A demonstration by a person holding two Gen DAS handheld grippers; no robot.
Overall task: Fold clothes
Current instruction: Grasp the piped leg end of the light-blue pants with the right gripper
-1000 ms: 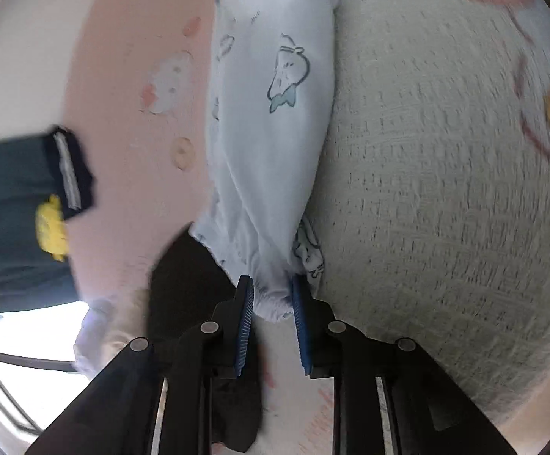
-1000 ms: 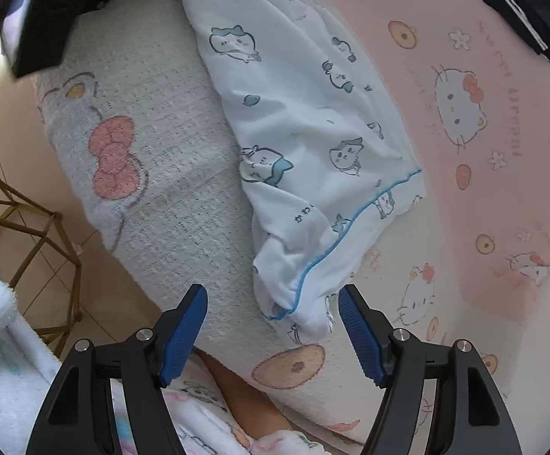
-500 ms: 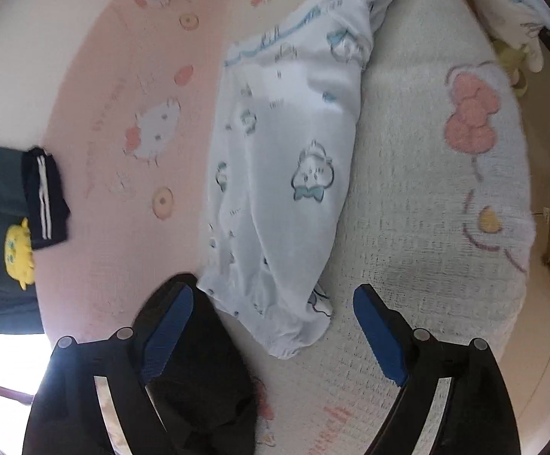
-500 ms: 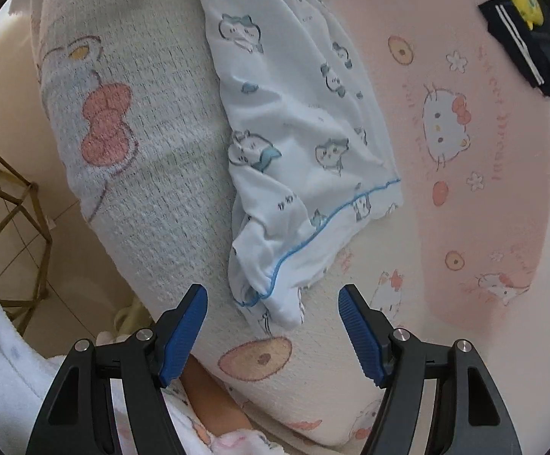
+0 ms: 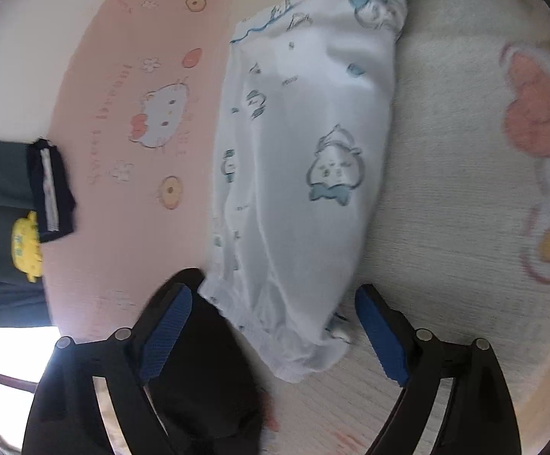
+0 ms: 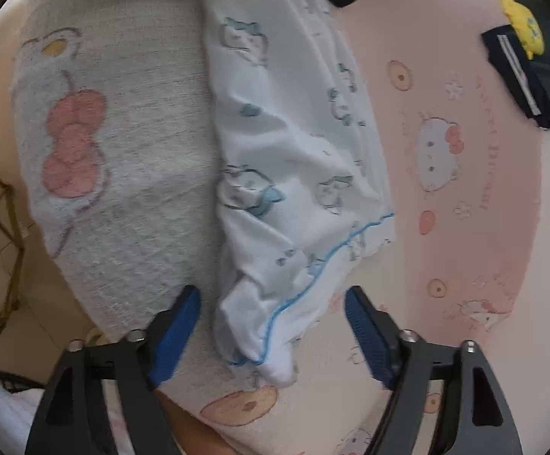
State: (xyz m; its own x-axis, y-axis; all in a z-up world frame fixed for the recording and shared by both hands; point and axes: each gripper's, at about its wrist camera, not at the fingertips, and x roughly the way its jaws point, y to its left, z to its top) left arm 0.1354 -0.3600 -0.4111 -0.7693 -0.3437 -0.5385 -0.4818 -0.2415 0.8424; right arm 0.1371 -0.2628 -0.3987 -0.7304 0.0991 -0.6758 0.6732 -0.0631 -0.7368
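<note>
Both jaws stand wide apart, holding nothing. The left hand-held gripper [image 5: 273, 335] straddles the gathered elastic end of the thin white printed garment [image 5: 297, 159]; the right hand-held gripper [image 6: 273, 331] frames its blue-piped hem. The garment lies lengthwise across a nubby white towel [image 6: 131, 197] and a smooth pink cartoon-print sheet [image 6: 476, 204].
</note>
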